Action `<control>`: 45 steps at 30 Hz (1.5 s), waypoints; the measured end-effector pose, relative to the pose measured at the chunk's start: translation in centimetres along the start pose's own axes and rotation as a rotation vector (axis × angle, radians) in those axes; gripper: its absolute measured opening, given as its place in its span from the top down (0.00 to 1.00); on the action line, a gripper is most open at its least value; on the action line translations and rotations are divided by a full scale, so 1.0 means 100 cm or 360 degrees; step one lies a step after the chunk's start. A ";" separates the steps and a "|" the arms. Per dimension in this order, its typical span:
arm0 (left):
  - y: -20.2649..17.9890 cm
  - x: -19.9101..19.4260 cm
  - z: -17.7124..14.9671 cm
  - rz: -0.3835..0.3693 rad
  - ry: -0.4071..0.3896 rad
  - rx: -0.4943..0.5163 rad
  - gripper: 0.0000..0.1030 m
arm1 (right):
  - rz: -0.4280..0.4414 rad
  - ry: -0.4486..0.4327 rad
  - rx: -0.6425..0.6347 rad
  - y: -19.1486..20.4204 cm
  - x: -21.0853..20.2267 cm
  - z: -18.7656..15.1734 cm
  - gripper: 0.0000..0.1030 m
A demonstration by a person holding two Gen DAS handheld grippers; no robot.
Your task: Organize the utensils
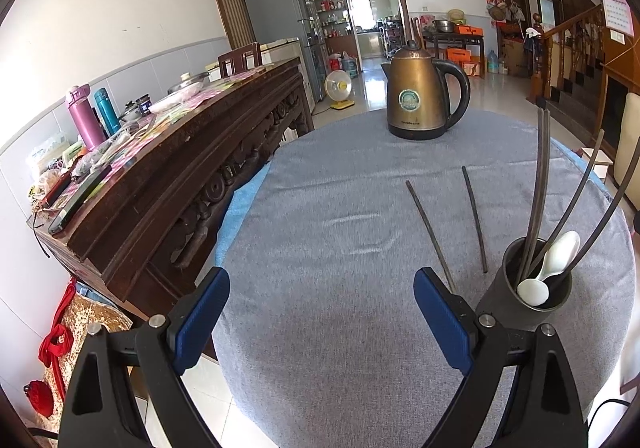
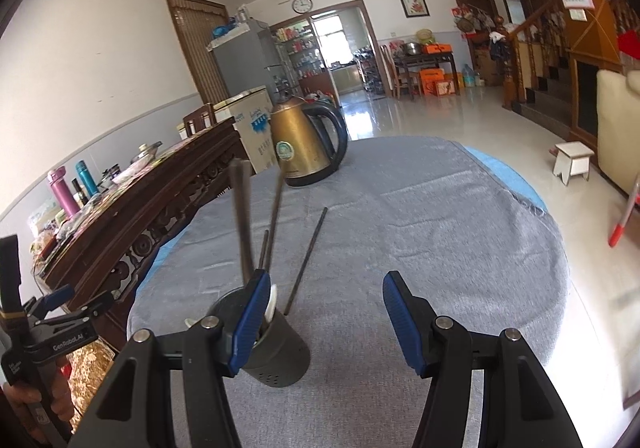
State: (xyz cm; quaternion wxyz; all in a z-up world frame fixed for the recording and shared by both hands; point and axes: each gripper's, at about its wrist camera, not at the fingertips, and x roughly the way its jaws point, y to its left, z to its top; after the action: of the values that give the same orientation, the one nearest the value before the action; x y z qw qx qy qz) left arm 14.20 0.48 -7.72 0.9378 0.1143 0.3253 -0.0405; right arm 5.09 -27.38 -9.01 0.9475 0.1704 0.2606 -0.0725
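A dark grey utensil holder [image 1: 524, 300] stands on the grey-clothed round table [image 1: 320, 215], with several dark chopsticks [image 1: 538, 183] and two white spoons [image 1: 560, 252] in it. Two loose chopsticks [image 1: 430, 236] [image 1: 475, 219] lie on the cloth just left of the holder. My left gripper [image 1: 322, 312] is open and empty, its right finger close to the holder's left side. In the right wrist view my right gripper [image 2: 326, 320] is open with nothing between its pads. The holder [image 2: 280, 352] sits behind its left finger, and one loose chopstick [image 2: 306, 260] lies beyond.
A bronze electric kettle [image 1: 420, 95] stands at the table's far edge. A carved dark wooden sideboard [image 1: 180, 151] crowded with bottles and small items runs along the left. A hand [image 2: 24, 400] holds the left gripper [image 2: 80, 302] at lower left. A small white stool [image 2: 572, 159] is on the floor.
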 end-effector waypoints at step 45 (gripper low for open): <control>-0.010 0.003 0.004 -0.0026 0.0000 0.0004 0.09 | 0.0076 0.0090 -0.0013 0.008 0.025 -0.009 0.39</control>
State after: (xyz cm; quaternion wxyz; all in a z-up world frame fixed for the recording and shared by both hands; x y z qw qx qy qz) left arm 14.48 -0.53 -7.80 0.9372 0.1129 0.3263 -0.0487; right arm 6.95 -26.47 -10.82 0.9419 0.1749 0.2834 -0.0439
